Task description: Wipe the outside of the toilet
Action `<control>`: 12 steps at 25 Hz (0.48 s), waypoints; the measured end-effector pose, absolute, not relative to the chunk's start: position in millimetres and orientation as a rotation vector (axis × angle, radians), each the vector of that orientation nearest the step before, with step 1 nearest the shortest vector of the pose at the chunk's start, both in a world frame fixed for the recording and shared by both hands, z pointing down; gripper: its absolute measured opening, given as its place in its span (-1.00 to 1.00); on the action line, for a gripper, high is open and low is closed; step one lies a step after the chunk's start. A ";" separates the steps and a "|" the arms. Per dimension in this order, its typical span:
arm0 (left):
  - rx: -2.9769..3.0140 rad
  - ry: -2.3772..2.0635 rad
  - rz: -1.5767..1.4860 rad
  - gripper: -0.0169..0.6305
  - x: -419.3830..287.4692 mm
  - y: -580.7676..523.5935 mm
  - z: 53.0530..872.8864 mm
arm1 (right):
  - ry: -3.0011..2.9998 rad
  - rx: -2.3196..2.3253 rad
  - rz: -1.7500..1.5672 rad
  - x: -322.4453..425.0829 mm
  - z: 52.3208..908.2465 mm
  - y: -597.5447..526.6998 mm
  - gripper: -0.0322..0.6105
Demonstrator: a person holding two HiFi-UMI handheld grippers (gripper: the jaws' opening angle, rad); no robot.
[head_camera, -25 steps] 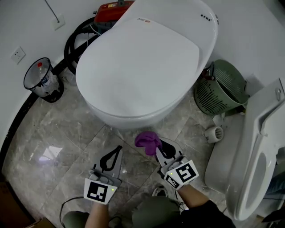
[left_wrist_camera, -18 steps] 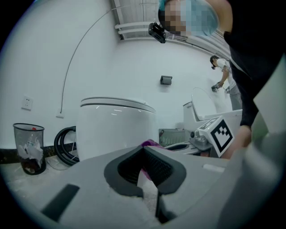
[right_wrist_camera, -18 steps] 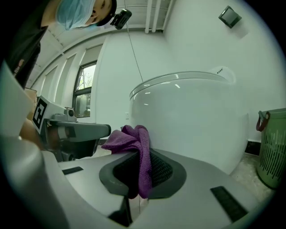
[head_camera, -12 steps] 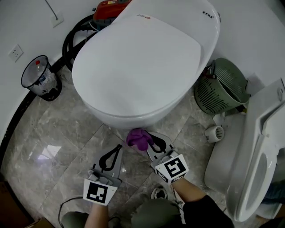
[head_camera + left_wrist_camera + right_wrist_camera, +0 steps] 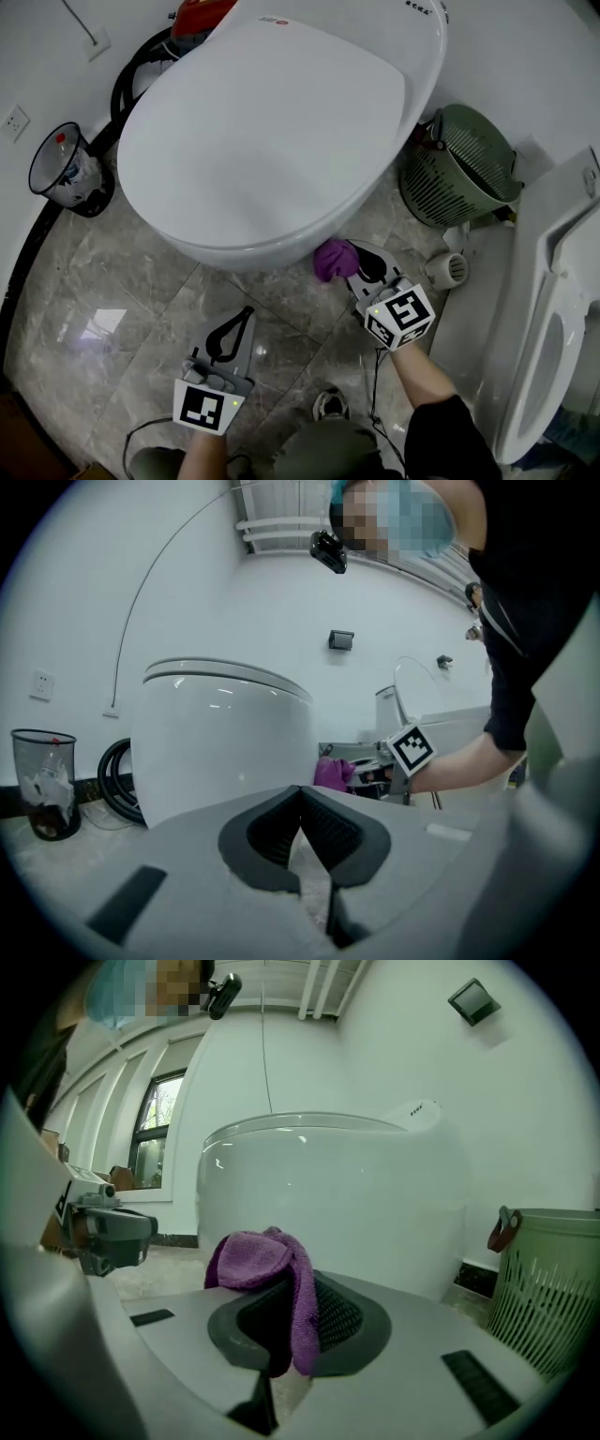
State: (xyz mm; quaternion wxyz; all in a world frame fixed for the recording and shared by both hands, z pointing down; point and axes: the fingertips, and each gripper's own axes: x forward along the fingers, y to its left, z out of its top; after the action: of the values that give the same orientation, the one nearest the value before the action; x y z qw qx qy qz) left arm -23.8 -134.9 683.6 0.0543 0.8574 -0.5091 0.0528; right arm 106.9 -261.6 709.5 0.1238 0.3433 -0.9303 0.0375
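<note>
At the far left a dark waste bin (image 5: 64, 171) with rubbish in it stands on the marble floor (image 5: 112, 281) against the white wall. A wall socket (image 5: 13, 119) sits above it, and a coil of black hose (image 5: 127, 82) just beside it runs behind the toilet (image 5: 272, 122). That white toilet fills the middle of the head view, its lid down. Below it the left claw (image 5: 246, 319) hangs over the floor, well apart from the bowl. Its own view shows the two dark pads meeting at the tips with nothing between them. Right of that, the right claw (image 5: 356, 255) is clamped on a purple cloth (image 5: 330, 260), which bunches out past the tips and folds down between the pads. The cloth sits at the lower front-right curve of the bowl, under the overhanging rim; whether it actually touches the porcelain cannot be told. Further right a green slatted basket (image 5: 464, 173) stands beside the toilet. A small white round fitting (image 5: 448, 270) lies on the floor near it, and a second white toilet (image 5: 553, 309) takes up the right edge
</note>
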 end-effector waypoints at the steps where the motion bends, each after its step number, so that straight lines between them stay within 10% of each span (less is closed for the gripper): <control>1: 2.601 -1.540 0.171 -0.94 -22.3 -134.6 686.0 | -2.701 1.014 0.104 114.8 709.7 -269.8 -0.77; 12: 2.593 -1.476 0.278 -0.94 -2.3 -132.0 708.0 | -2.654 1.066 0.073 173.8 708.7 -351.5 -0.75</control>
State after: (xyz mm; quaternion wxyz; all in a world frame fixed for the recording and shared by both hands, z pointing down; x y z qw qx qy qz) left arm -2.3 -132.0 708.0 0.0726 0.8630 -0.4913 0.0925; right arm 173.8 -351.5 708.7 0.1399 0.3691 -0.9184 0.0254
